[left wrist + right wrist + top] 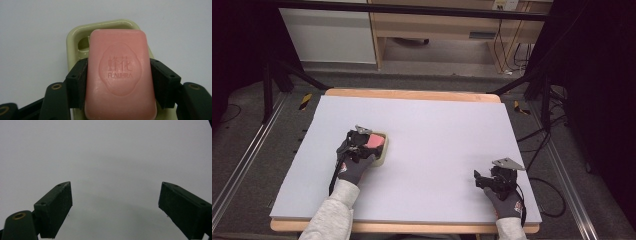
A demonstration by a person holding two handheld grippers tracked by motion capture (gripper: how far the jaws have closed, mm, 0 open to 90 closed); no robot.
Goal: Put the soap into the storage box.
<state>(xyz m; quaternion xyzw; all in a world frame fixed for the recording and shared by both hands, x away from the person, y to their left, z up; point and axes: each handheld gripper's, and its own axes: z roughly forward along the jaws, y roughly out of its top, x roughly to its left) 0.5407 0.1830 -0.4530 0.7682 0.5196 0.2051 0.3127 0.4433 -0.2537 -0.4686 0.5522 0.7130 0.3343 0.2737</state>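
I look down on the wide pale grey table top (422,150), a flat sheet on a wooden frame, nearly bare. At its left sits the pale green, rounded-rectangle plastic soap dish (75,40), and over it the pink, rounded bar of soap with an embossed stamp (120,75), lying lengthwise above the dish's hollow. My left gripper (119,82) has its two black jaws pressed against the bar's long sides, pinching it about midway; whether the bar already rests in the dish or hangs just above it I cannot tell. My right gripper (115,205) sits well apart at the table's right, jaws spread wide over bare surface, gripping nothing.

The risks I judge from here: soap is slick, so squeezing harder could squirt the bar out forwards along the jaws. Releasing while it is off-centre could leave it perched on the rim (105,25). The dish looks light and nothing steadies it, so a sideways nudge could slide it across the table.
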